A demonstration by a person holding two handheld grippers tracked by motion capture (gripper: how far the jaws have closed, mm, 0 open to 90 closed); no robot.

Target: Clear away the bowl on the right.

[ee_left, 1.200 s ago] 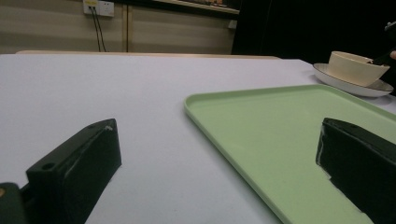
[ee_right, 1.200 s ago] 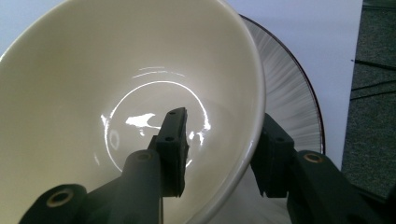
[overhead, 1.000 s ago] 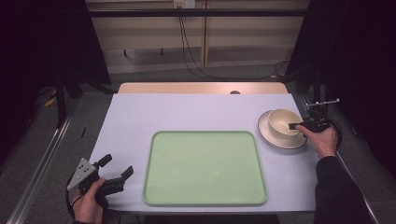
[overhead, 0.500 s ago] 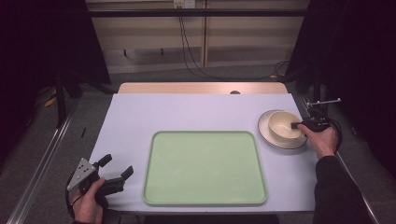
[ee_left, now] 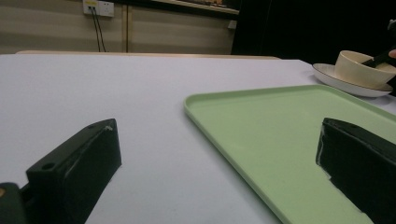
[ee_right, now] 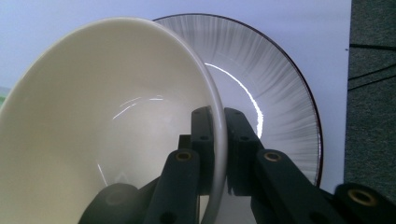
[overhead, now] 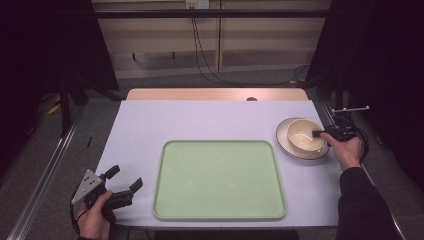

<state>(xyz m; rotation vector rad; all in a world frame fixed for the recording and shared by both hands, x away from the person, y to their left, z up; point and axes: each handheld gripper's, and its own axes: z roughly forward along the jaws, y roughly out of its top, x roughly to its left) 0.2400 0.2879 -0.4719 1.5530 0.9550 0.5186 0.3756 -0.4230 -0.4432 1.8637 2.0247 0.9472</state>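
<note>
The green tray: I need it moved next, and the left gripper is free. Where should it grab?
Grip the raised rim of the green tray at its left edge, coming in low from the left; the flat, wide tray offers nothing else to pinch, and the open left gripper sits beside that edge.

A dim room, lit mainly over a desk [overhead: 210,120] with a pale lilac-white top and a bare strip of light wood [overhead: 215,94] along its far edge. Beyond it, a beige panelled wall [overhead: 210,50] runs across the far side, with a white socket plate [overhead: 196,4] high up and black cables [overhead: 200,45] hanging from it to the grey carpeted floor [overhead: 45,145]. Dark curtains [overhead: 45,45] close in at left and right. A metal rail [overhead: 42,185] runs along the floor at near left.
</note>
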